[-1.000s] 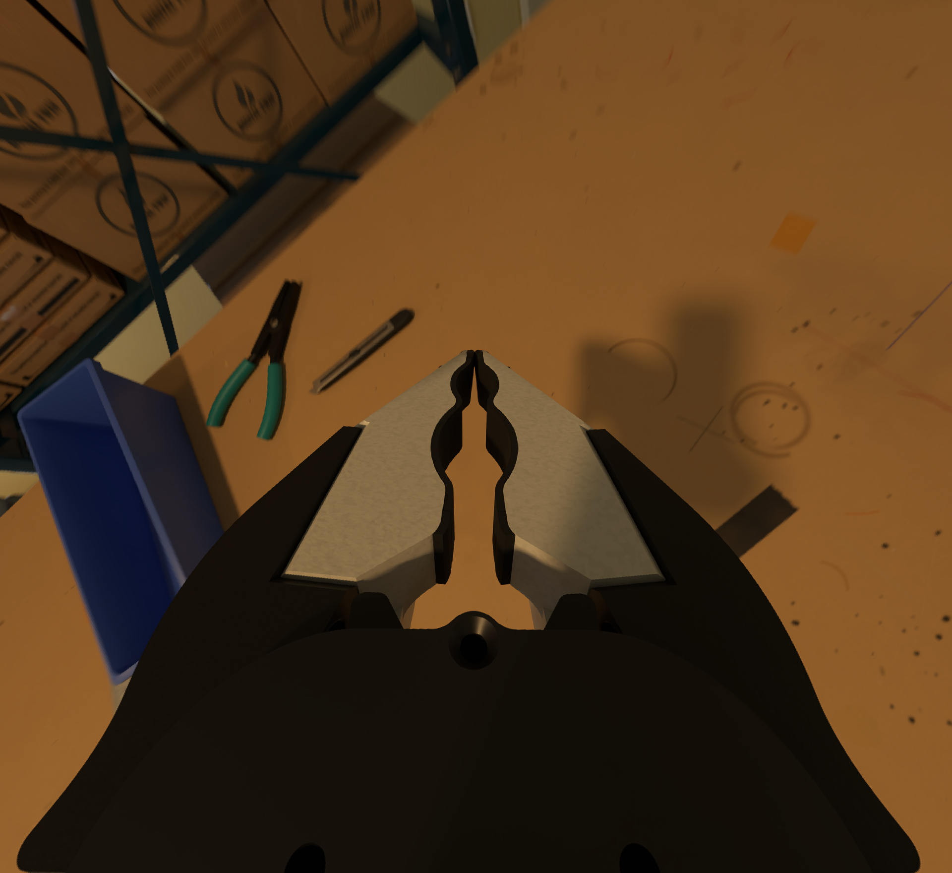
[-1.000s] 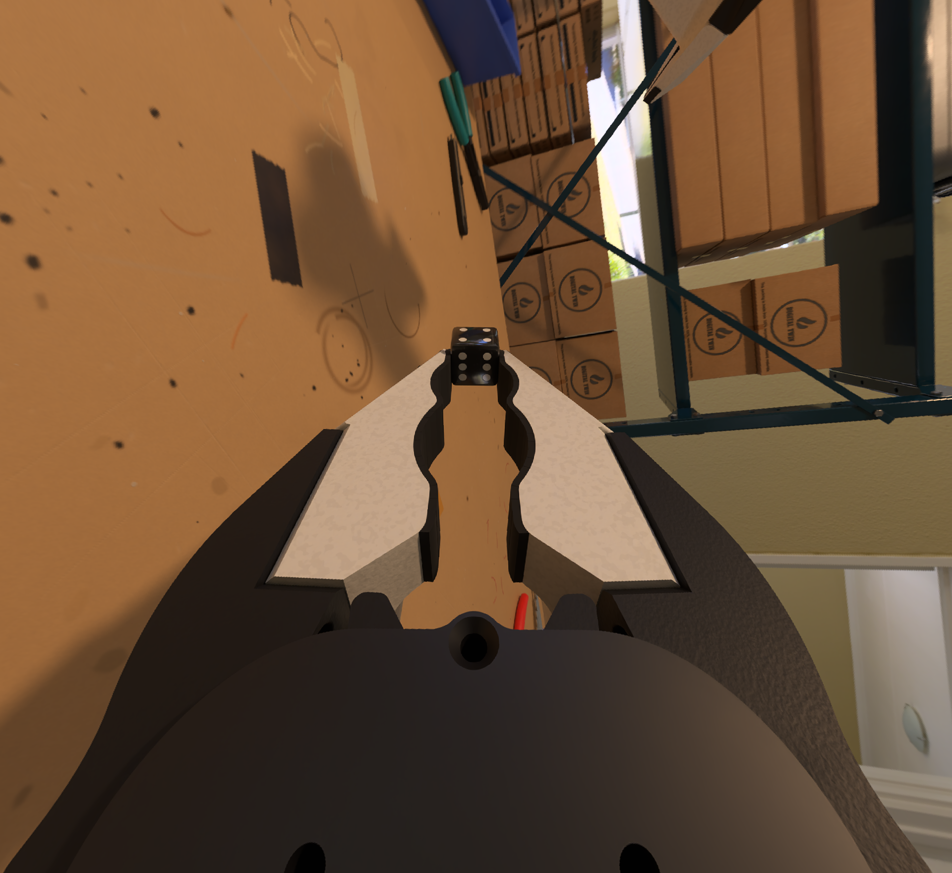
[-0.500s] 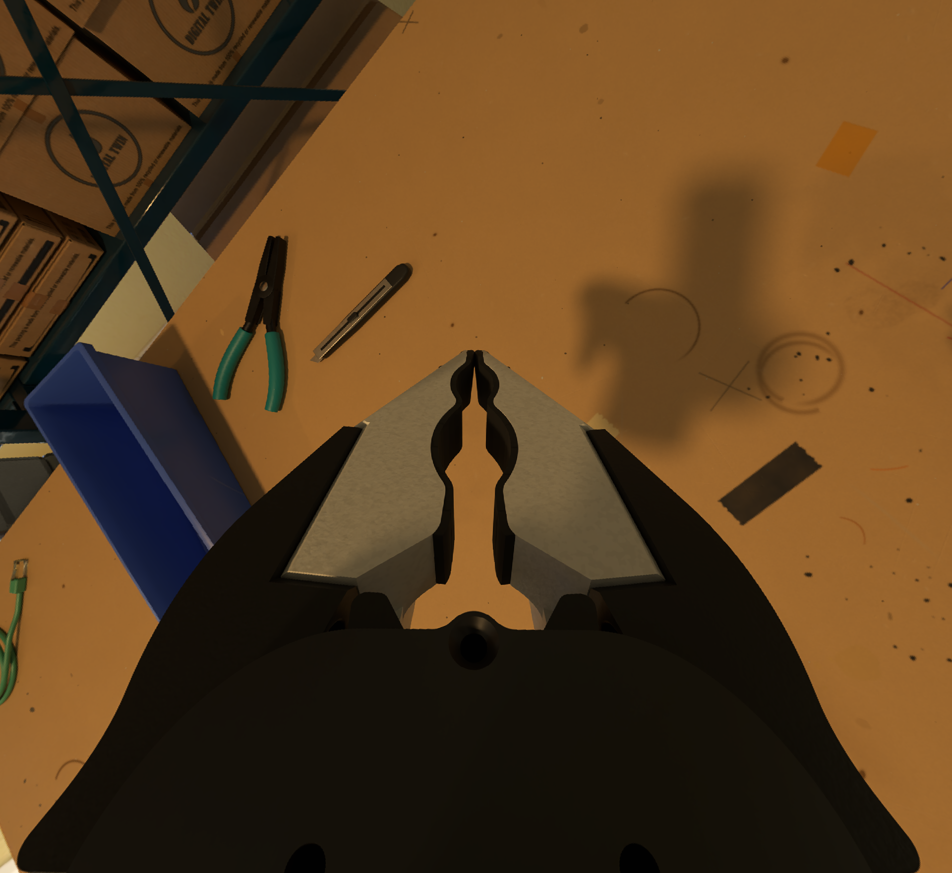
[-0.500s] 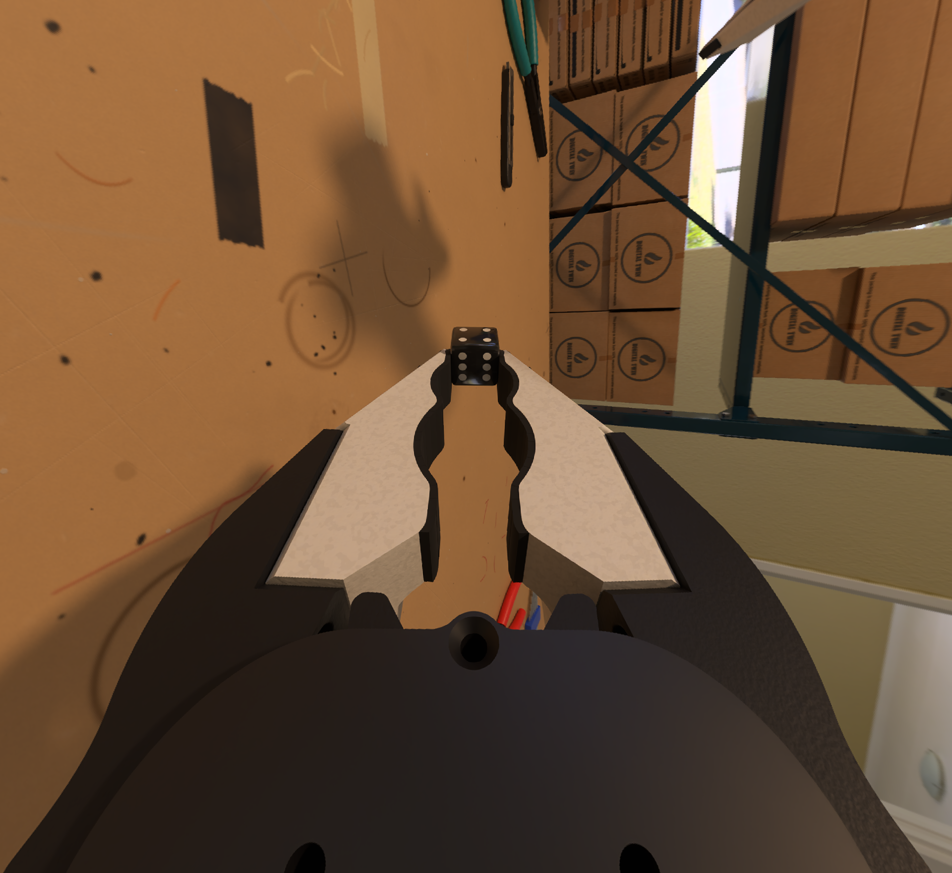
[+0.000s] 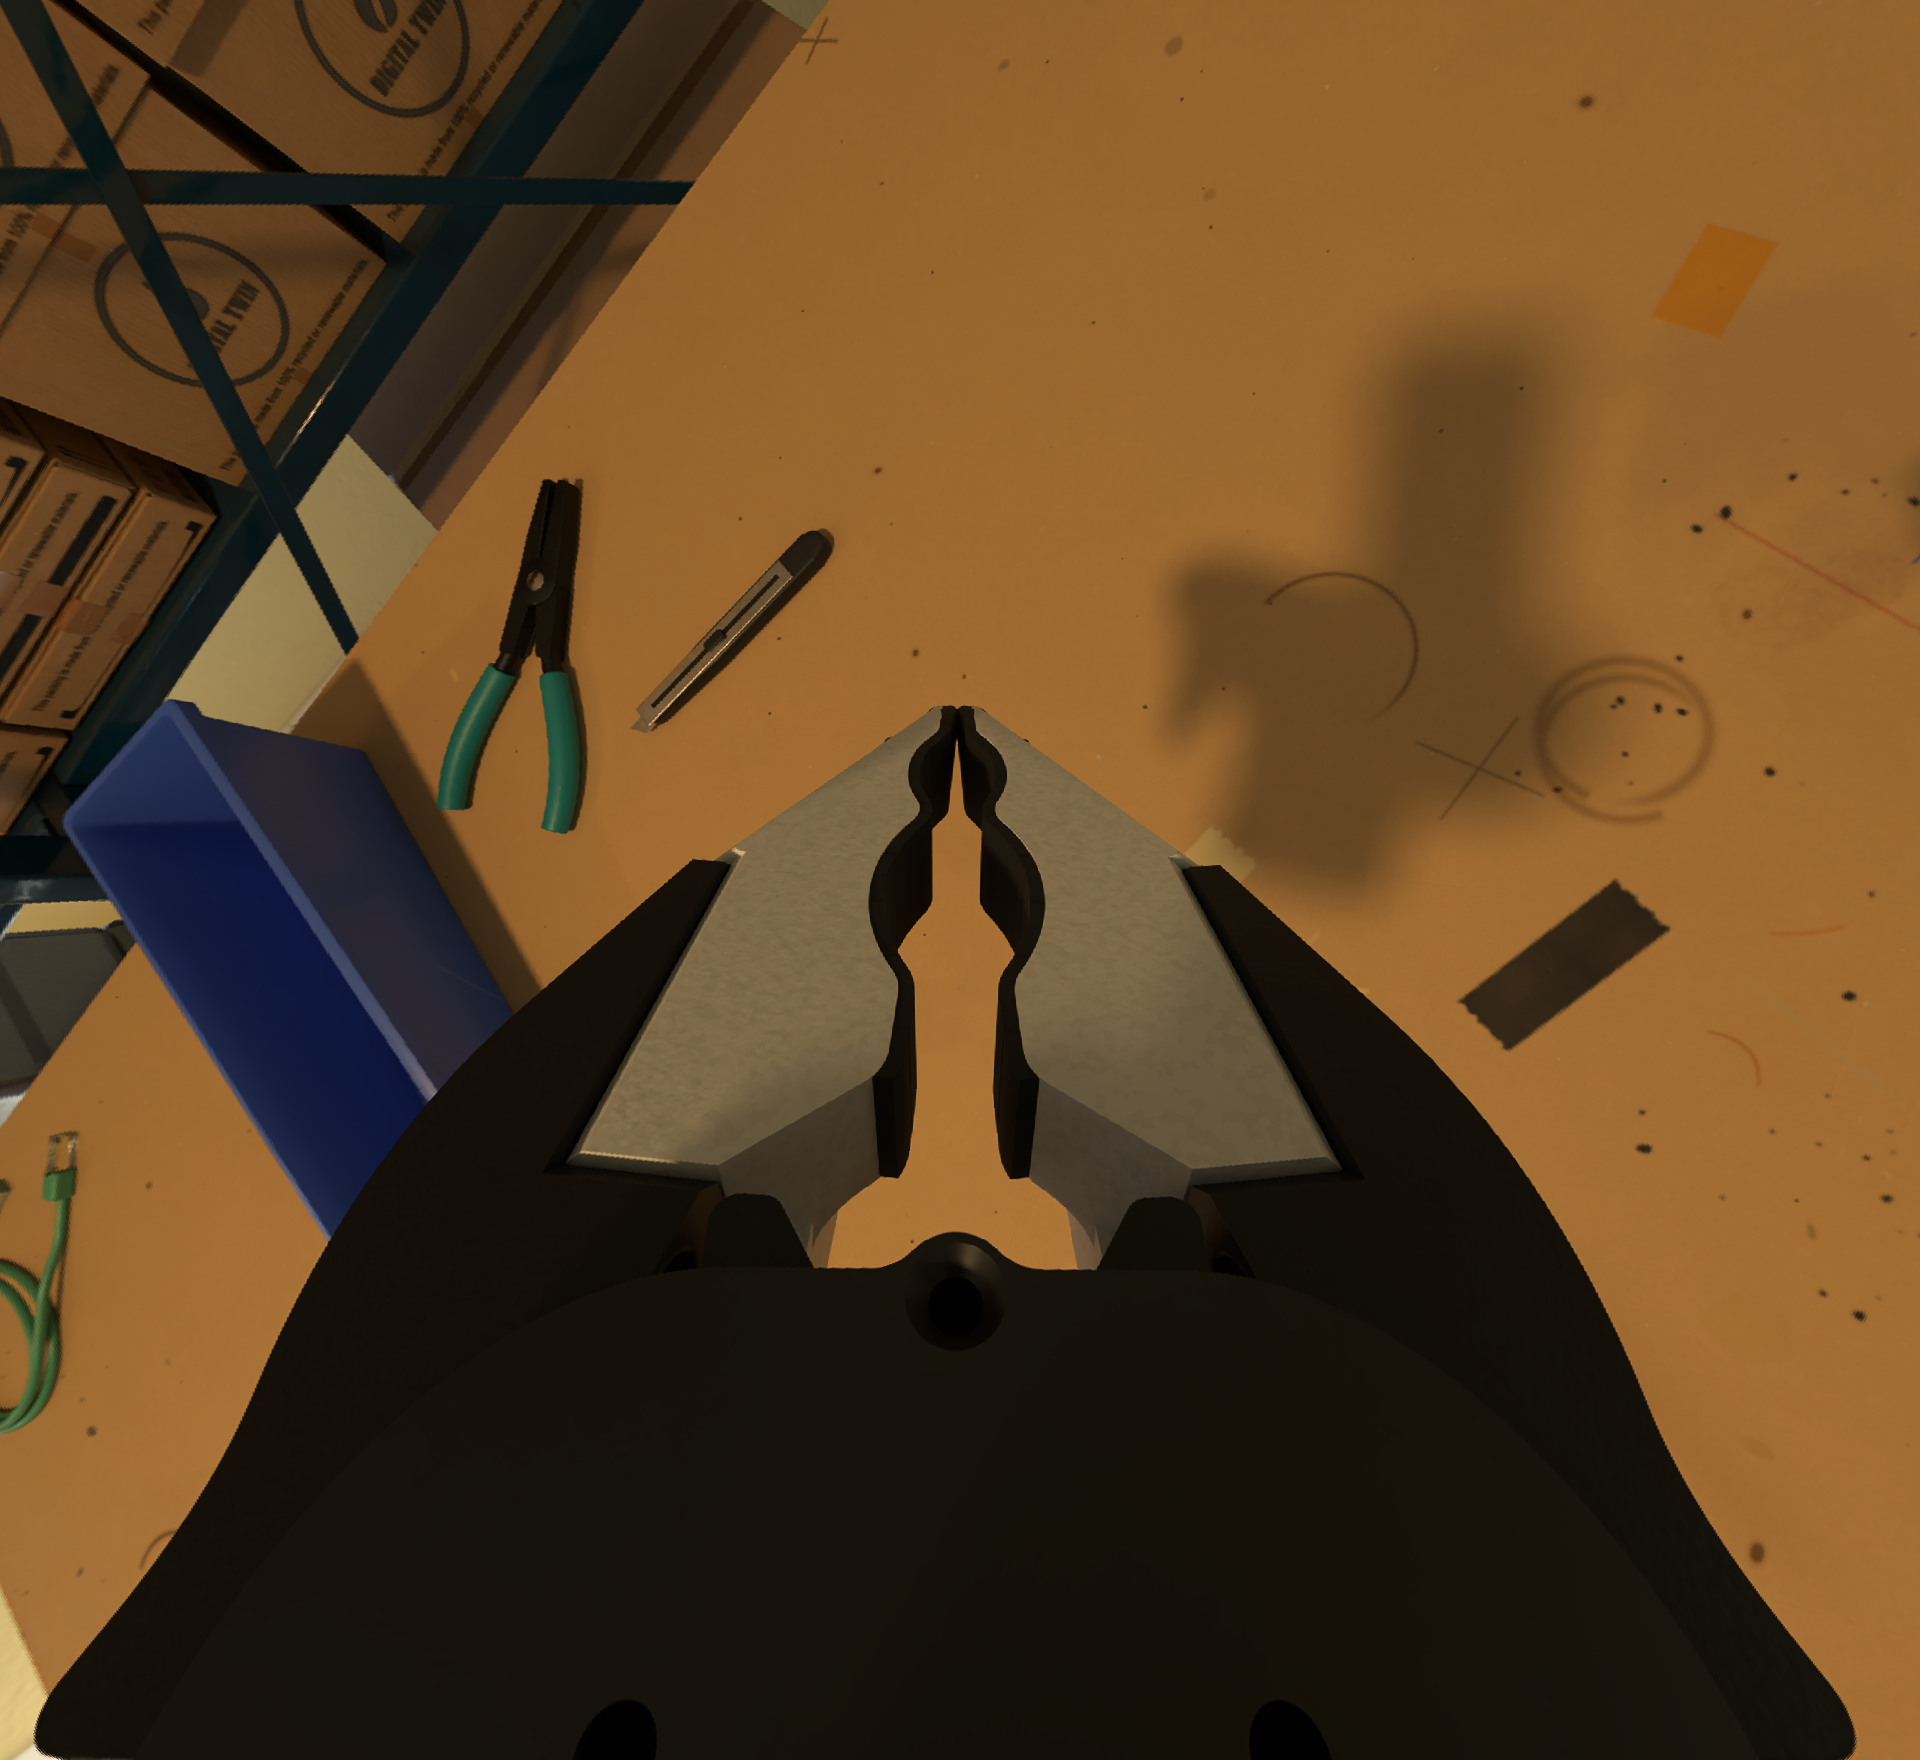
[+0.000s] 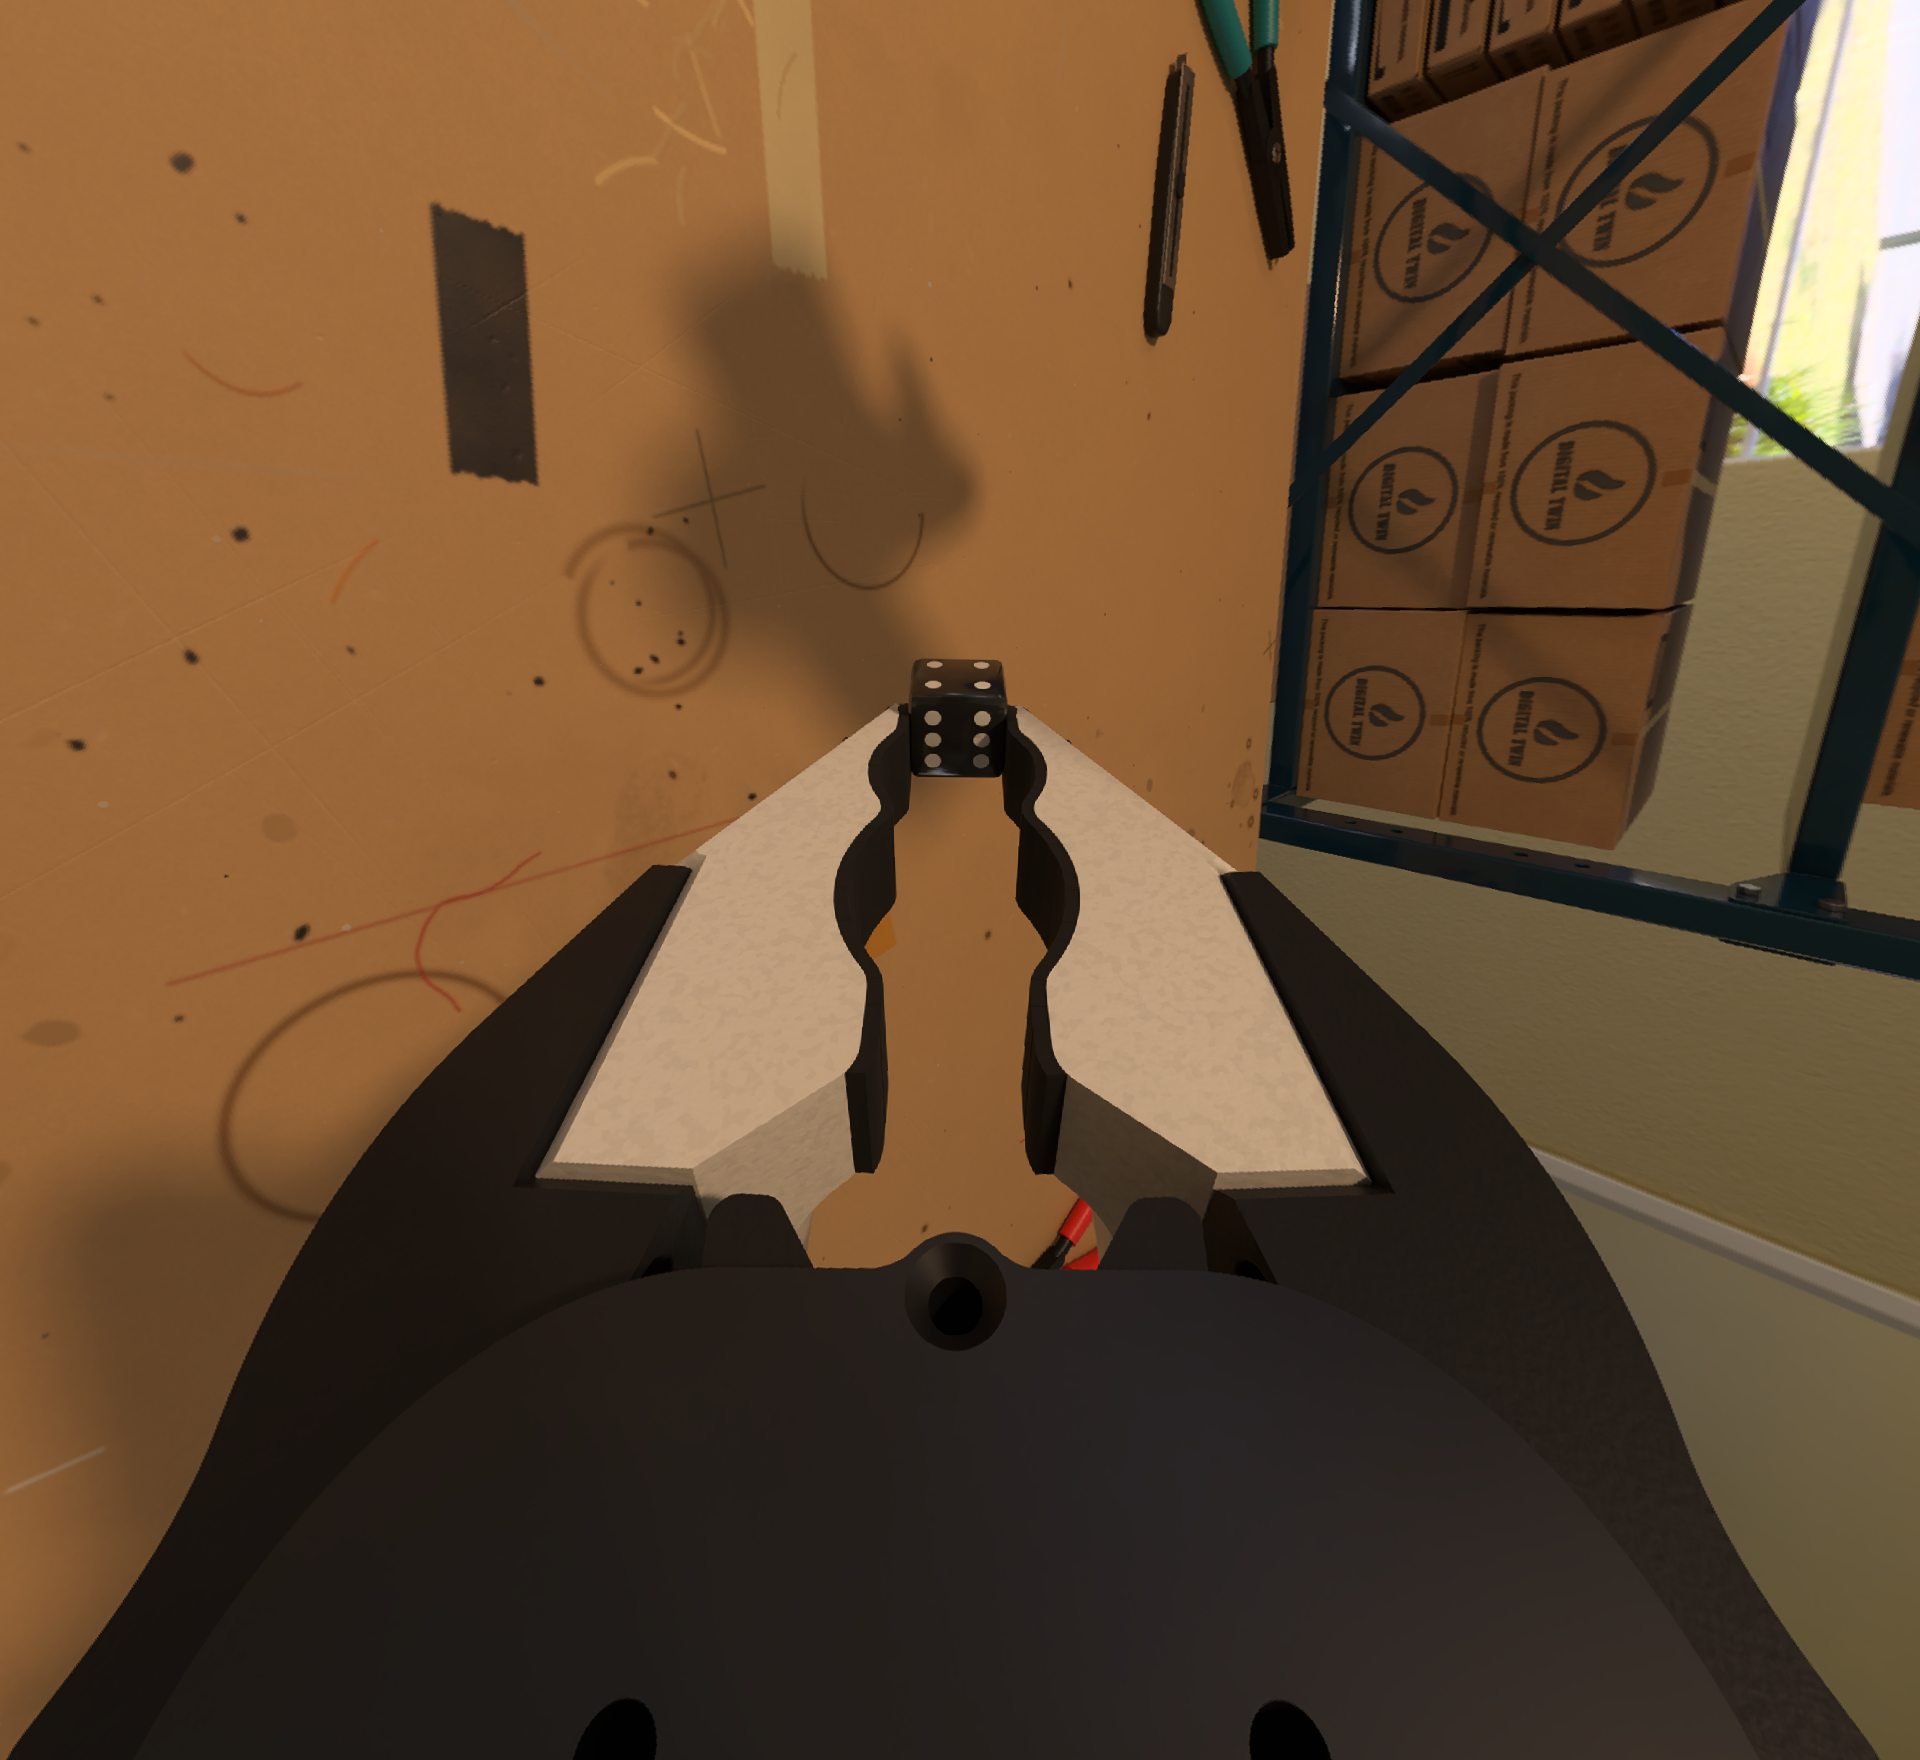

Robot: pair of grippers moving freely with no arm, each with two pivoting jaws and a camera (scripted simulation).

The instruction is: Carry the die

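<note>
The right gripper (image 6: 956,736) pinches a black die (image 6: 957,719) with white pips at its fingertips, clear above the brown table (image 6: 312,567); at one o'clock lie green-handled pliers (image 6: 1247,37) just beside a utility knife (image 6: 1169,198); black tape (image 6: 483,344) sits at eleven o'clock.

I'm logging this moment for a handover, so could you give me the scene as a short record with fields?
carried item: small black die with white pips
holder: right gripper, shut on the die at its fingertips
other gripper: left gripper, shut, holding nothing
surface: scuffed orange-brown workbench
loose tools: green-handled pliers, slim grey utility knife
container: open blue plastic bin
</note>
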